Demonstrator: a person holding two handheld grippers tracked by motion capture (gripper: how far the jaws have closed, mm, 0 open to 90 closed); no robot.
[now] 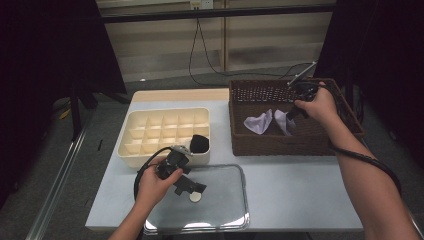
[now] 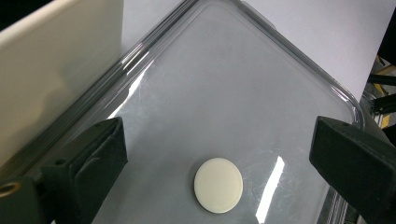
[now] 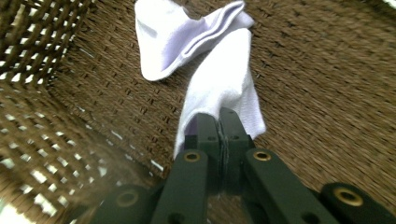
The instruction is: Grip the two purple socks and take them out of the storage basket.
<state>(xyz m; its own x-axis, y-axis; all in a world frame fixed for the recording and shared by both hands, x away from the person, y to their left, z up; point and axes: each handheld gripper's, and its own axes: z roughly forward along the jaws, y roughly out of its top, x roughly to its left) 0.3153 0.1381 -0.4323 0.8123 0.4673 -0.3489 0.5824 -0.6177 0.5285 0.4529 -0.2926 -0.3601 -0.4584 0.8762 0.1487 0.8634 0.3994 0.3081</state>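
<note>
- A pale blue tabletop stands in a dim room with dark curtains at both sides, a slatted wall behind, and a black cable hanging down that wall.
- On the tabletop sit three containers: a cream organiser box with many small compartments at the left, a dark brown wicker basket at the right, and a clear plastic tray at the near edge.
- A dark rounded item rests in a corner compartment of the organiser box, nearest the tray.
- The right tongs reach down into the basket and are clamped shut on a white sock — the right gripper view shows the cloth pinched between the two closed jaws, hanging from them over the woven basket floor.
- A second white sock lies crumpled on the basket floor just beyond the held one, touching it.
- The left tongs hover over the clear tray with jaws spread wide, holding nothing.
- A small white disc lies flat on the tray between those open jaws, apart from both — the organiser box wall rises just beside the tray.
</note>
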